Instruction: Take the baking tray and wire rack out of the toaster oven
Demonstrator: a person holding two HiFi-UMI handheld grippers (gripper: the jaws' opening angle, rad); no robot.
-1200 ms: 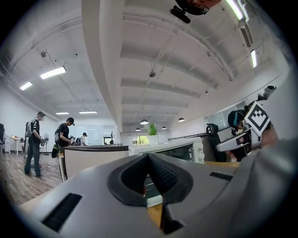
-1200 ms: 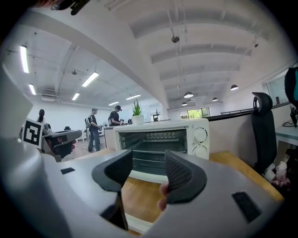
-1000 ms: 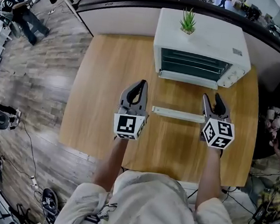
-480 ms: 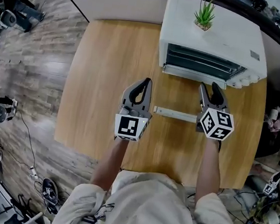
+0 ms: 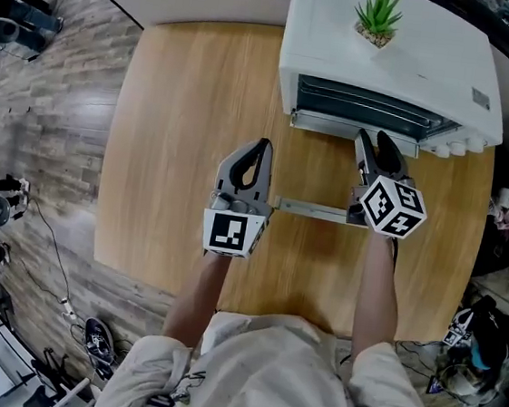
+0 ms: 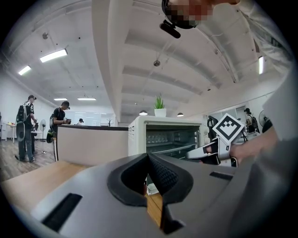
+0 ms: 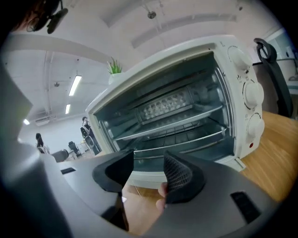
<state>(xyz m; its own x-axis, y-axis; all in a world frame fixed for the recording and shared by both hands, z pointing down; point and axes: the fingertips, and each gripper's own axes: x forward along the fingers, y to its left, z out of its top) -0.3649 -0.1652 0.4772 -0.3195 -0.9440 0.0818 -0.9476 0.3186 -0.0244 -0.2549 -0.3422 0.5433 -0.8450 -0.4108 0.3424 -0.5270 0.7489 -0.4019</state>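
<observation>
Baking tray (image 7: 172, 122) and wire rack (image 7: 181, 135) sit inside the toaster oven (image 5: 434, 72), front edges crosswise just ahead of your nearer right gripper (image 7: 149, 160), its jaws apart, empty, just narrowing; your left gripper (image 6: 148, 158) is clenched, empty.

The head view looks steeply down from above the person onto the table (image 5: 181, 126), taking in the left gripper (image 5: 260, 146), the right gripper (image 5: 376, 141) and the toaster oven (image 5: 389, 67) just ahead of them. The left gripper view looks level along its jaws at the oven's open front from farther back. The right gripper view faces the same opening from close up, rolled to one side. All three views share the oven.
</observation>
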